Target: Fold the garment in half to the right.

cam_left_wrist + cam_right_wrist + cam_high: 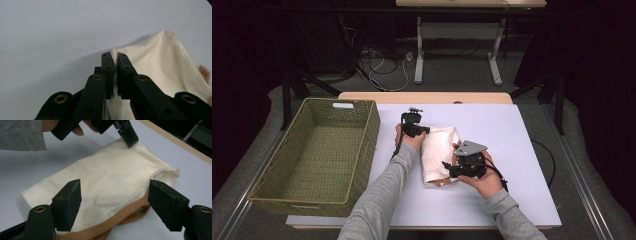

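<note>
Beside the wicker basket (314, 155), left claw (114, 58) pinches the cream cloth (107, 182); right claw (115, 202) gapes above it.

Both grippers low, side by side.
Left gripper (114, 65) jaws pinched together; right gripper (113, 206) jaws spread wide, pads apart.

High cam overhead; gripper cams close, share cloth (438, 150).

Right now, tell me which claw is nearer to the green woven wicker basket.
Left. The left claw is shut on the far edge of the folded cream cloth, just right of the green woven wicker basket. The right claw stands open at the cloth's near end, farther from it.
</note>
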Demonstrator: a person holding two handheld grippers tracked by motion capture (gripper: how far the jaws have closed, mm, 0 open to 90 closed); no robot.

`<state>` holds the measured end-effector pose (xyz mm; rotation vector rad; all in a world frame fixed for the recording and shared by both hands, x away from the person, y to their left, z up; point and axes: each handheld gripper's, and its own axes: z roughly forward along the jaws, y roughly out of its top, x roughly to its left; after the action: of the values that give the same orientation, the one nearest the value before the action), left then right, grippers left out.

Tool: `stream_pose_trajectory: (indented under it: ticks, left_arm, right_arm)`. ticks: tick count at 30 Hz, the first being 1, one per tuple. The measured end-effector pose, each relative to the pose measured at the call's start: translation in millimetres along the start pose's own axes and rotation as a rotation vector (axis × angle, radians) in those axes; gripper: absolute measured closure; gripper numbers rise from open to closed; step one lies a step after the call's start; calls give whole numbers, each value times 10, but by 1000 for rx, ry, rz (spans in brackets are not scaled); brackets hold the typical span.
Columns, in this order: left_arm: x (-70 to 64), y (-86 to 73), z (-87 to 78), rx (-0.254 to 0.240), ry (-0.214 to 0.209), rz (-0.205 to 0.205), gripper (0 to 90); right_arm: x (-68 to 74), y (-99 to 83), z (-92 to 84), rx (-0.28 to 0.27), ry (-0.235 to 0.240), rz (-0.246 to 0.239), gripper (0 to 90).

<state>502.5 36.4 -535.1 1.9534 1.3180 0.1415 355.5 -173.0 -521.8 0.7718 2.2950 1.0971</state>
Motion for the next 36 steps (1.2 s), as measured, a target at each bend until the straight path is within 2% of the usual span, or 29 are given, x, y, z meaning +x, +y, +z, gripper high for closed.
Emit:
stream_pose_trajectory:
  ticks: [3, 7, 11, 14, 20, 23, 26, 27, 29, 36]
  left_arm:
    - [20, 16, -36, -9, 14, 5, 856]
    - [51, 31, -70, -12, 30, 7, 856]
    - [72, 40, -95, -7, 57, 35, 856]
    - [88, 53, -125, -11, 69, 47, 857]
    - [139, 81, -177, -25, 88, 46, 857]
    - [177, 99, -197, -28, 98, 48, 857]
    - [210, 127, -199, -26, 111, 57, 857]
    - [207, 132, -195, -31, 114, 48, 857]
    - [214, 154, -197, -35, 110, 60, 857]
    - [176, 214, -207, -57, 117, 102, 857]
  right_arm:
    - [43, 9, 13, 16, 16, -14, 254]
    - [103, 37, 42, 34, 53, -85, 254]
    - [164, 69, 75, 51, 80, -133, 238]
    - [211, 87, 104, 71, 98, -170, 191]
    - [273, 135, 146, 97, 97, -243, 150]
    - [265, 173, 172, 114, 104, -242, 135]
    - [265, 208, 201, 124, 136, -235, 66]
    - [272, 223, 213, 127, 141, -244, 66]
    - [286, 241, 227, 136, 142, -261, 74]
    - [336, 265, 297, 166, 169, -373, 206]
